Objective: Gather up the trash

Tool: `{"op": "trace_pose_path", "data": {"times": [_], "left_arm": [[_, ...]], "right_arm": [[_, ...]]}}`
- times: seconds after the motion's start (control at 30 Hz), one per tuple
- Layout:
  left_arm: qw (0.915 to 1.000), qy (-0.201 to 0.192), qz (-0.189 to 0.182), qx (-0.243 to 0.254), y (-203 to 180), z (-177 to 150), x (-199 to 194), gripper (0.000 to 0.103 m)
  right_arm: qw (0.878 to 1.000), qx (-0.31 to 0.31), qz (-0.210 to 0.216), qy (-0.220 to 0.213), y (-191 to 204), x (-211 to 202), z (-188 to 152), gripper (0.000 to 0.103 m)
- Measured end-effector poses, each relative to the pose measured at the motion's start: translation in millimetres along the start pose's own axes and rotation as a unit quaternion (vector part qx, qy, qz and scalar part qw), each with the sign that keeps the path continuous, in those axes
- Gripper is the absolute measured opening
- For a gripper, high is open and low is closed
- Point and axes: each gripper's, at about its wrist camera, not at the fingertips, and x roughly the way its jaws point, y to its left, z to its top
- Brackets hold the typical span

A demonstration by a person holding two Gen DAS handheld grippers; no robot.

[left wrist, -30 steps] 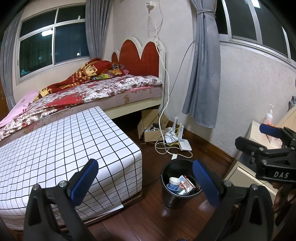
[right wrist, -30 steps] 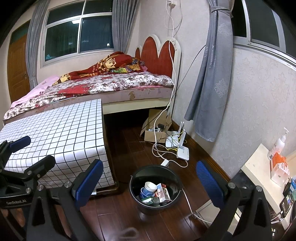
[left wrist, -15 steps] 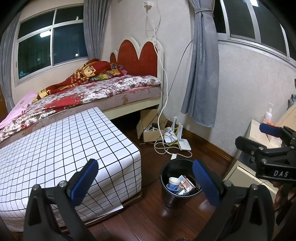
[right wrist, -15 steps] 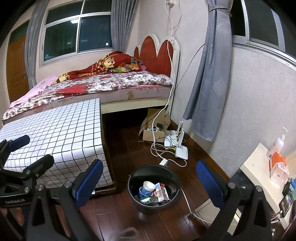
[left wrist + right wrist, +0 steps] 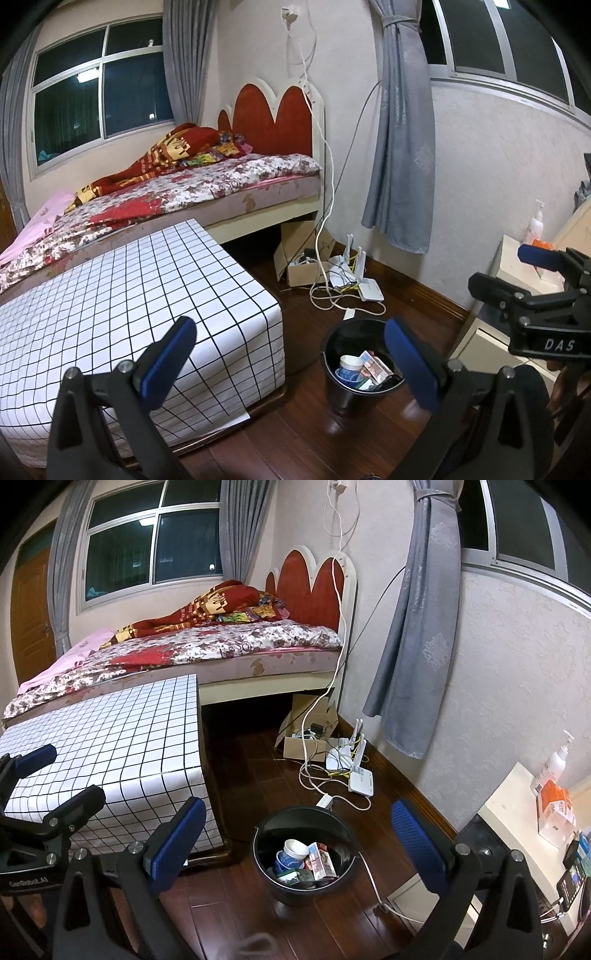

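Bucket (image 5: 304,853): black, on the dark wood floor (image 5: 258,775), just beside the corner of the checked table (image 5: 110,295). In the left wrist view its right rim is cut off behind a blue finger pad.

Trash (image 5: 306,860): lies in the bucket. A white cup and a red-and-white carton can be told apart; the pieces beneath them are too dark and jumbled to name.

Left claw (image 5: 288,363): jaws spread wide, nothing between the pads. Its handles run out of frame at the bottom.

Right claw (image 5: 295,840): jaws likewise spread wide and empty, hanging above the bucket. From the left wrist view only its black frame and one blue pad show at the right edge.

Cables (image 5: 317,775): white, trailing from the wall to a router (image 5: 360,781) and a cardboard box (image 5: 306,746) under the bed (image 5: 221,646); where they end inside the box is hidden.

Change: against half a second ago, the bucket sits at nearly the same spot in both views, both claws as wide as before.
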Motion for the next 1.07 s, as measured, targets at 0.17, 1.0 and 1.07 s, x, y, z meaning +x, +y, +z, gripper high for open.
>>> {"op": "trace_pose_path", "data": {"times": [0.17,1.0,1.07], "left_arm": [[0.9999,-0.002,-0.003,0.011,0.9,-2.0,1.4,0.102],[0.9986,0.008,-0.053,0.006,-1.2,-7.0,2.8,0.102],[0.999,0.003,-0.043,0.009,-2.4,-6.8,1.0,0.102]], "right_arm": [[1.0,0.0,0.0,0.001,0.6,0.3,-1.5,0.102],[1.0,0.003,0.005,0.005,6.8,4.4,-7.8,0.102],[1.0,0.004,0.005,0.005,7.2,4.5,-8.2,0.102]]}}
